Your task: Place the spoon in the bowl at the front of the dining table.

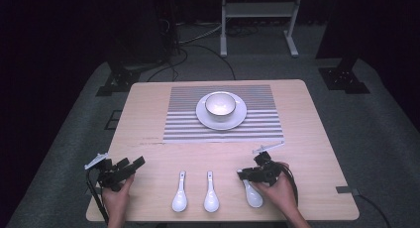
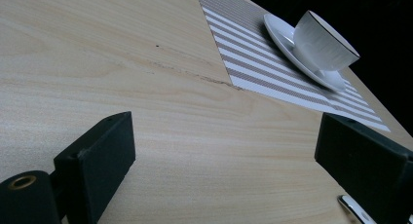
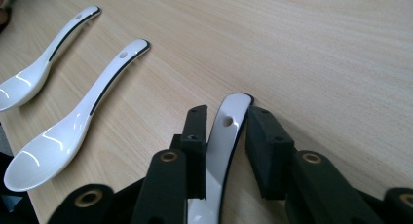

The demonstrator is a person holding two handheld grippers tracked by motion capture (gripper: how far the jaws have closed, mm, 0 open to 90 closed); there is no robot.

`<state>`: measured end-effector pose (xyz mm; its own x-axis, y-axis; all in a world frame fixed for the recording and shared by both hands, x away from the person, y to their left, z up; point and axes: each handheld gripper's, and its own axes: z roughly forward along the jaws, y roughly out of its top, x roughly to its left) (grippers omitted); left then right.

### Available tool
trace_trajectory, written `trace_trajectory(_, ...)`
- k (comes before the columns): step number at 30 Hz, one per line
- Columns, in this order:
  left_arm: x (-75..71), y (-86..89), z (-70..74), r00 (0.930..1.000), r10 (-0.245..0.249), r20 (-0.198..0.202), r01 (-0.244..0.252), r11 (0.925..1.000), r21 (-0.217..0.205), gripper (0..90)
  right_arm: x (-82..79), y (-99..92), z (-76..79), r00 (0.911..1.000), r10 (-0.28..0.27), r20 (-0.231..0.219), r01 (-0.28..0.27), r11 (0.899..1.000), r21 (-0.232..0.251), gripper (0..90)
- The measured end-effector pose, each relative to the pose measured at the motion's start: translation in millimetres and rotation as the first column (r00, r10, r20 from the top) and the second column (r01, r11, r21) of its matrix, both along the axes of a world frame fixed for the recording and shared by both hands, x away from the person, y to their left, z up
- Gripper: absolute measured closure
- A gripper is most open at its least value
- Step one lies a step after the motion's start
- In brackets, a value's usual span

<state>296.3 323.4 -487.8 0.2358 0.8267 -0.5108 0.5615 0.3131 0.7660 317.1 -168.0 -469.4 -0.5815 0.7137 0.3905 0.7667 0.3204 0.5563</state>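
Three white ceramic spoons lie in a row near the table's front edge. My right gripper (image 1: 243, 174) reaches over the right spoon (image 1: 253, 195). In the right gripper view its jaws (image 3: 226, 112) straddle that spoon's handle (image 3: 221, 146), each pad close beside it, and the spoon still lies flat on the wood. The middle spoon (image 1: 211, 198) (image 3: 53, 143) and the left spoon (image 1: 180, 198) (image 3: 29, 80) lie untouched. My left gripper (image 1: 134, 164) (image 2: 224, 146) rests at the front left with its jaws wide apart and only bare tabletop between them.
A white bowl (image 1: 220, 103) (image 2: 324, 41) stands on a saucer (image 1: 239, 119) on a striped placemat (image 1: 257, 130) at the back middle of the wooden table (image 1: 148, 119). Beyond the table are dark floor, cables and a white frame (image 1: 257, 10).
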Motion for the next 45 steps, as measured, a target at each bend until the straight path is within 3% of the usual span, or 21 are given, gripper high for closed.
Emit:
trace_trajectory(5, 0.1, 0.1, 0.0, 1.0000, -0.001, -0.001, 0.001, 1.0000, 0.000, 6.3, 1.5, 3.8, 3.6, 0.9995, 0.028, -0.011, -0.029, 0.998, -0.059, 78.1)
trace_trajectory(7, 0.1, 0.1, 0.0, 1.0000, -0.001, 0.000, 0.001, 1.0000, -0.001, 6.3, 2.3, 4.6, 3.7, 0.9986, 0.045, -0.025, -0.047, 0.997, -0.067, 83.6)
trace_trajectory(10, 0.1, 0.1, -0.1, 1.0000, -0.001, -0.001, 0.001, 1.0000, -0.001, 6.3, 2.7, 4.2, 4.4, 0.9974, 0.056, -0.046, -0.059, 0.996, -0.061, 84.5)
trace_trajectory(13, 0.2, 0.1, -0.1, 1.0000, -0.001, -0.001, 0.001, 1.0000, -0.001, 6.3, 2.6, 1.4, 6.1, 0.9968, 0.058, -0.055, -0.060, 0.998, -0.034, 84.8)
trace_trajectory(14, 0.2, 0.1, -0.1, 1.0000, -0.001, -0.001, 0.001, 1.0000, -0.001, 6.3, 2.5, -2.9, 9.1, 0.9969, 0.056, -0.056, -0.056, 0.998, 0.001, 84.6)
trace_trajectory(16, 0.2, 0.1, 0.0, 1.0000, 0.000, -0.001, 0.000, 1.0000, -0.001, 6.3, 2.4, -4.8, 10.6, 0.9969, 0.052, -0.059, -0.051, 0.999, 0.015, 84.6)
trace_trajectory(17, 0.1, 0.1, 0.0, 1.0000, 0.000, 0.000, 0.000, 1.0000, 0.000, 6.3, 3.0, -9.4, 12.8, 0.9965, 0.050, -0.066, -0.046, 0.998, 0.053, 84.5)
trace_trajectory(21, 0.1, 0.0, 0.0, 1.0000, 0.001, -0.001, -0.001, 1.0000, 0.000, 6.3, 3.8, -15.3, 14.8, 0.9958, 0.047, -0.078, -0.039, 0.994, 0.102, 84.3)
trace_trajectory(25, 0.1, 0.1, -0.1, 1.0000, 0.002, 0.000, -0.002, 1.0000, 0.000, 6.3, 4.8, -23.7, 18.7, 0.9942, 0.047, -0.097, -0.028, 0.982, 0.189, 84.2)
trace_trajectory(30, 0.1, 0.1, -0.1, 1.0000, 0.002, -0.001, -0.002, 1.0000, 0.000, 6.3, 5.2, -28.9, 24.1, 0.9927, 0.056, -0.106, -0.028, 0.967, 0.255, 83.7)
trace_trajectory(34, 0.0, 0.2, -0.1, 1.0000, 0.002, -0.001, -0.002, 1.0000, -0.001, 6.3, 6.9, -31.8, 27.1, 0.9915, 0.061, -0.115, -0.021, 0.948, 0.319, 83.5)
trace_trajectory(36, 0.1, 0.2, -0.1, 1.0000, 0.002, -0.001, -0.002, 1.0000, -0.001, 6.3, 7.4, -32.2, 27.7, 0.9913, 0.063, -0.115, -0.022, 0.944, 0.329, 83.5)
trace_trajectory(37, 0.1, 0.2, -0.2, 1.0000, 0.002, -0.001, -0.002, 1.0000, -0.002, 6.3, 8.6, -32.7, 29.0, 0.9915, 0.061, -0.115, -0.017, 0.937, 0.350, 83.1)
trace_trajectory(40, -0.1, 0.3, -0.1, 1.0000, 0.002, 0.001, -0.002, 1.0000, -0.002, 6.3, 10.3, -33.6, 30.6, 0.9912, 0.057, -0.119, -0.009, 0.928, 0.373, 82.4)
trace_trajectory(45, -0.1, 0.3, -0.1, 1.0000, 0.002, 0.000, -0.002, 1.0000, -0.002, 6.3, 13.6, -35.1, 33.0, 0.9906, 0.050, -0.128, 0.005, 0.917, 0.398, 81.7)
